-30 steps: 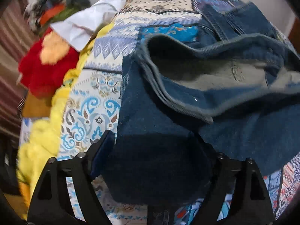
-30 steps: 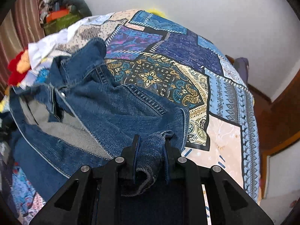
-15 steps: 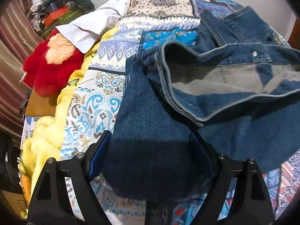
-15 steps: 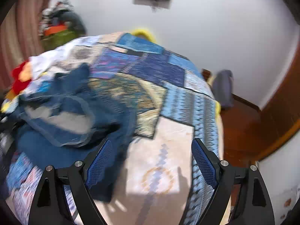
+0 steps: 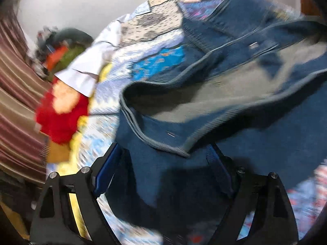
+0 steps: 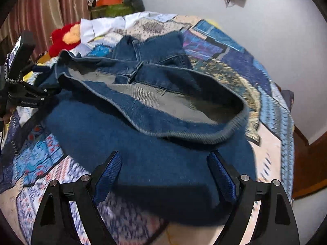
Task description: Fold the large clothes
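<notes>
A blue denim jacket lies spread on the patchwork quilt, its grey inner side showing at the open hem. My right gripper hovers over the jacket's near part. Its jaws are opening wide, and the denim lies below and between them without the pads pressing it. My left gripper is open at the jacket's left edge, with denim between its fingers, untouched by the pads. In the right wrist view the left gripper shows at the far left. The left wrist view is blurred.
A red plush toy, a white cloth and a yellow blanket lie at the bed's left side. A heap of things and a striped curtain stand behind. The bed's right edge drops to a wooden floor.
My right gripper let go of the bunched denim fold, opened wide and swung back over the jacket. The left gripper stayed open and shifted sideways, rolling a little.
</notes>
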Tool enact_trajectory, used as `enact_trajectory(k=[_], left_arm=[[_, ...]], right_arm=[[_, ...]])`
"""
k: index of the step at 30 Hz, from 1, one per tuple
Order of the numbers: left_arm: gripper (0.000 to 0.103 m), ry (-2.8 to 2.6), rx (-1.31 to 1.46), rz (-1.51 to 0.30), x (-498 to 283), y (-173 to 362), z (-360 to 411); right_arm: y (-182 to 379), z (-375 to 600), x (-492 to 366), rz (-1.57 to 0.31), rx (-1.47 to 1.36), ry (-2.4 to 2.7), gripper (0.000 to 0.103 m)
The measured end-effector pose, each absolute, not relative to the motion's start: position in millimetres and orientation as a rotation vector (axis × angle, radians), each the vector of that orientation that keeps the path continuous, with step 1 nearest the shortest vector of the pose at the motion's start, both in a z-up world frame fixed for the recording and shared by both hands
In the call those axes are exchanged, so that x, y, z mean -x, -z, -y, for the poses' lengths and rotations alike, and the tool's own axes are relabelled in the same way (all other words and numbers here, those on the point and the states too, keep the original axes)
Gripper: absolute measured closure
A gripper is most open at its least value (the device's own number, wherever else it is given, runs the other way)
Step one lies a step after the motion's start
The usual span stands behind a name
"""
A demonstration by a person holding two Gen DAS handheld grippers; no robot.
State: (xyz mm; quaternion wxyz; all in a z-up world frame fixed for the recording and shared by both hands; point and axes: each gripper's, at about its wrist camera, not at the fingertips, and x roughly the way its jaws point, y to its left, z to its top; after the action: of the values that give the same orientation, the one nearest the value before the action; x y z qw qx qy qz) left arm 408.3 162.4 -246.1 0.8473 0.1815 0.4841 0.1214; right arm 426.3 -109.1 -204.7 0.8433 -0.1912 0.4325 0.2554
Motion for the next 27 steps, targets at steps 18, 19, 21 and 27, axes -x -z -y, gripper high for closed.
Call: enact_trajectory(k=[18,19,21,27], left_arm=[[0.015,-0.229,0.006,-1.056,-494,198,-257],[0.015,-0.199,0.029,-1.057,-489,192,-260],[0.015,-0.166,0.057,-1.071,-483,184,-264],[0.015,-0.17,0.113,-1.04,-454,159,-273]], right_arm=[[174,141,-568,-0.914,0.105,-0.301,0.015],[169,141,-561,-0.896,0.108,-0.312,0.015],[160,141,-547,-0.872,0.12,-0.351,0.015],[137,131,-505,-0.857,0.125,-0.456,0.014]])
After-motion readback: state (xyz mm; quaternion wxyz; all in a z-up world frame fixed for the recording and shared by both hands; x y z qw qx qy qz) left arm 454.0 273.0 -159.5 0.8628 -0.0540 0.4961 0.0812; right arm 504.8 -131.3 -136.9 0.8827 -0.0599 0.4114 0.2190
